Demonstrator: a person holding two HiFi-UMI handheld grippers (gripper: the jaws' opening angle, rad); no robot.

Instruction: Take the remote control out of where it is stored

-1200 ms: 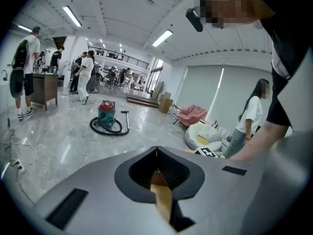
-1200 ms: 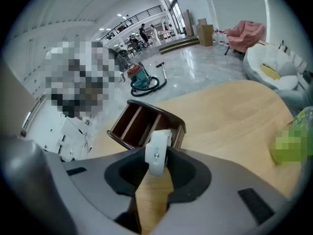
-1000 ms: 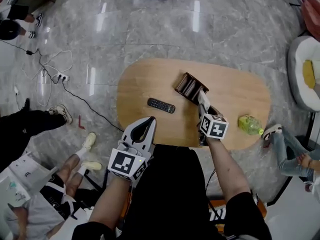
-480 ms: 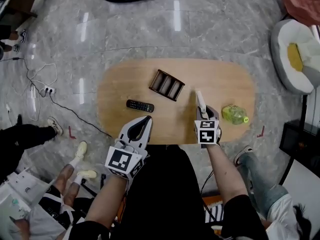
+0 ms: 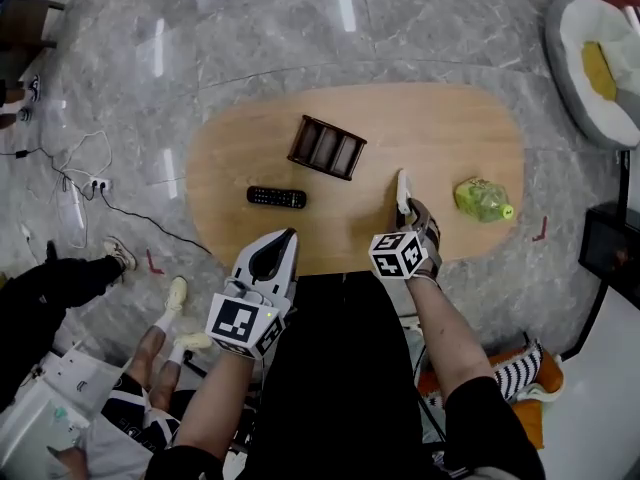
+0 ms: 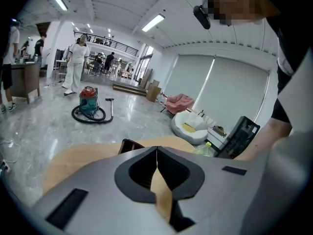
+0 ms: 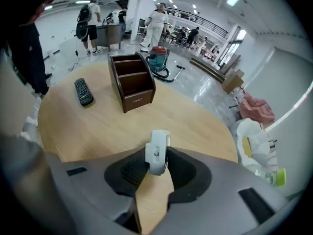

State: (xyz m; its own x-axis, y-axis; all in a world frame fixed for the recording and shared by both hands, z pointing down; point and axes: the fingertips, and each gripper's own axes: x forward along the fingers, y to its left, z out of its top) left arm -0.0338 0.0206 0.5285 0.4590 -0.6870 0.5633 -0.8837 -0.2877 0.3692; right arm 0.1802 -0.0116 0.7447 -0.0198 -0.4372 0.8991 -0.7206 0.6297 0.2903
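the slim white remote control (image 7: 157, 153) looks like a light, stiff plastic bar with smooth, rather slippery sides. it should not bend or crush under a firm pinch, but it could twist or slide if held only by its tip. the right gripper (image 7: 157, 161) has its jaws closed on it across the narrow sides, near the end that faces the person, so most of its length sticks out forward past the jaws. a hold nearer the middle would, i judge, swing less. the remote is clear of the wooden holder (image 5: 327, 148), which stands well apart to the left on the desk (image 5: 440, 118). its compartments look empty from the right gripper view.

the right forearm reaches forward over the near edge of the desk. it holds the remote low over the wood, between the holder and a green bottle (image 5: 483, 198) lying on its side. whether the far tip touches the desk i cannot tell. a black remote (image 5: 277, 197) lies flat on the desk, near the holder. the left gripper (image 5: 288, 236) hangs at the desk's near edge, jaws closed together on nothing, pointing forward.
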